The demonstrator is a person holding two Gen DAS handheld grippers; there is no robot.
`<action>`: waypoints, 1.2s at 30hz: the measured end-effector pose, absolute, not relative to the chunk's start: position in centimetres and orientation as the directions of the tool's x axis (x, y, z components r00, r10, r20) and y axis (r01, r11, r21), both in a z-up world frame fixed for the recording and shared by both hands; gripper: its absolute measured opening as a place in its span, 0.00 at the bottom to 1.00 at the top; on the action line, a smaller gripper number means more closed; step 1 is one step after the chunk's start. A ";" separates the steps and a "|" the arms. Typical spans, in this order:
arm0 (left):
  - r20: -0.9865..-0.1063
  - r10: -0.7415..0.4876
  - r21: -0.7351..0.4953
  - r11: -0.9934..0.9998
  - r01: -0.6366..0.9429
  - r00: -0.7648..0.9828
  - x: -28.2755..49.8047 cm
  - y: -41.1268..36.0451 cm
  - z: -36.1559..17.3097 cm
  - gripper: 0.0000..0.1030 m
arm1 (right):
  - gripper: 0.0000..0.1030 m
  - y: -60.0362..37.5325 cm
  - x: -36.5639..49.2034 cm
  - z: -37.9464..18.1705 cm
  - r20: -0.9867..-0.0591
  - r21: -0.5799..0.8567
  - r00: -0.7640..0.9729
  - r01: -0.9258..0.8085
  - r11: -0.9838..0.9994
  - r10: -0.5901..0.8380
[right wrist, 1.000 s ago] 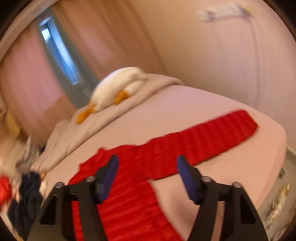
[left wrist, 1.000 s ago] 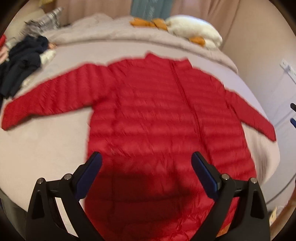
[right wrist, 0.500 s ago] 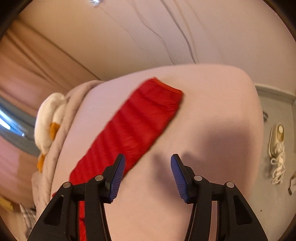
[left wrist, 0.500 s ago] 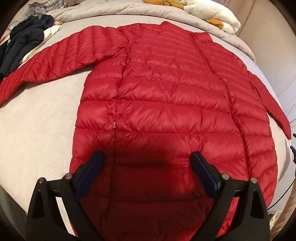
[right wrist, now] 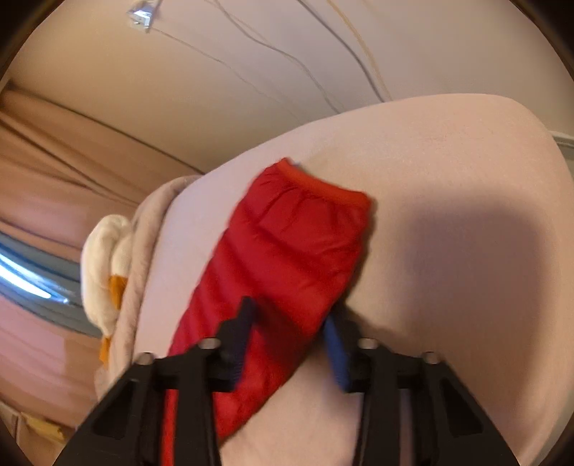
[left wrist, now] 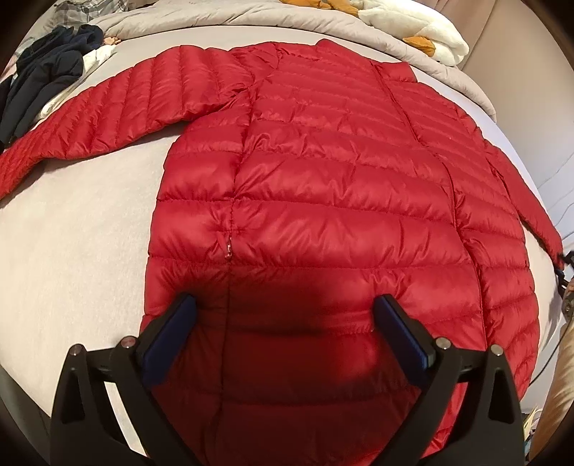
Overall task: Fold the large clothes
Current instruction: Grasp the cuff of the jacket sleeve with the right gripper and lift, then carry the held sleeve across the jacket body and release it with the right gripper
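Observation:
A red puffer jacket (left wrist: 323,186) lies spread flat, front up, on the bed (left wrist: 71,229), both sleeves stretched out. My left gripper (left wrist: 285,301) hovers open over the jacket's lower body near the hem, with nothing between its fingers. In the right wrist view, the right sleeve (right wrist: 297,243) runs up to its cuff. My right gripper (right wrist: 290,315) straddles this sleeve a little below the cuff; its jaws are closing and the pads pinch the puffy fabric from both sides. In the left wrist view, part of that gripper shows at the sleeve end (left wrist: 565,261).
A pile of dark clothes (left wrist: 46,71) lies at the bed's far left. A rumpled grey blanket (left wrist: 215,14) and a white and orange plush toy (left wrist: 423,28) sit at the head. The bed's corner (right wrist: 502,179) drops off to the right, with a wall and cables (right wrist: 287,53) behind.
My right gripper came down onto the sleeve near the cuff, and its jaws narrowed around it. The left gripper sank closer to the jacket's lower body and stays open.

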State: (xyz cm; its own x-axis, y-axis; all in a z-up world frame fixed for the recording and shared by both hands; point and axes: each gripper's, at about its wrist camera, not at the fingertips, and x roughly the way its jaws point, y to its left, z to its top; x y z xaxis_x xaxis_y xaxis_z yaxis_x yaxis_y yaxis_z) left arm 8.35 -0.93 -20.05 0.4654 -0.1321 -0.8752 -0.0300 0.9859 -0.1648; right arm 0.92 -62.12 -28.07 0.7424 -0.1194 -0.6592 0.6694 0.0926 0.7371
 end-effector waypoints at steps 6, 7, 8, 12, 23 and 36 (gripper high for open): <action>-0.879 -0.136 -0.166 0.986 -0.027 0.457 8.6 -0.7 -20.0 0.98 | 0.05 -62.2 0.4 -27.1 -0.678 0.705 0.718 0.696 0.136 -0.158; -0.879 -0.137 -0.169 0.985 -0.029 0.456 8.7 -0.7 -20.0 0.98 | 0.05 -61.9 0.4 -26.2 -0.686 0.687 0.706 0.708 0.164 -0.175; -0.878 -0.140 -0.173 0.985 -0.029 0.457 8.7 -0.6 -20.0 0.98 | 0.05 -61.6 0.6 -24.8 -0.692 0.661 0.693 0.721 0.209 -0.200; -0.868 -0.146 -0.176 0.984 -0.019 0.475 8.5 -0.5 -20.0 0.98 | 0.04 -60.6 0.8 -18.7 -0.658 0.617 0.697 0.716 0.327 -0.286; -0.828 -0.180 -0.203 0.979 0.015 0.531 6.6 0.6 -18.9 0.91 | 0.04 -54.1 3.4 -3.4 -0.515 0.455 0.751 0.648 0.611 -0.413; -0.731 -0.143 -0.289 0.950 -0.114 0.667 5.0 6.5 -11.9 0.91 | 0.04 -43.4 9.2 4.5 -0.393 0.365 0.891 0.376 0.851 -0.225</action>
State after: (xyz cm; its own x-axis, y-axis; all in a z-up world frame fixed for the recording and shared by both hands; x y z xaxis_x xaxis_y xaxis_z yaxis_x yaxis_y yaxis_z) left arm 5.00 6.48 -11.85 0.6671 -0.1427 -0.7312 -0.1137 0.9505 -0.2892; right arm 9.24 -43.43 4.46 0.8914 -0.2251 -0.3934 0.3763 0.8514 0.3654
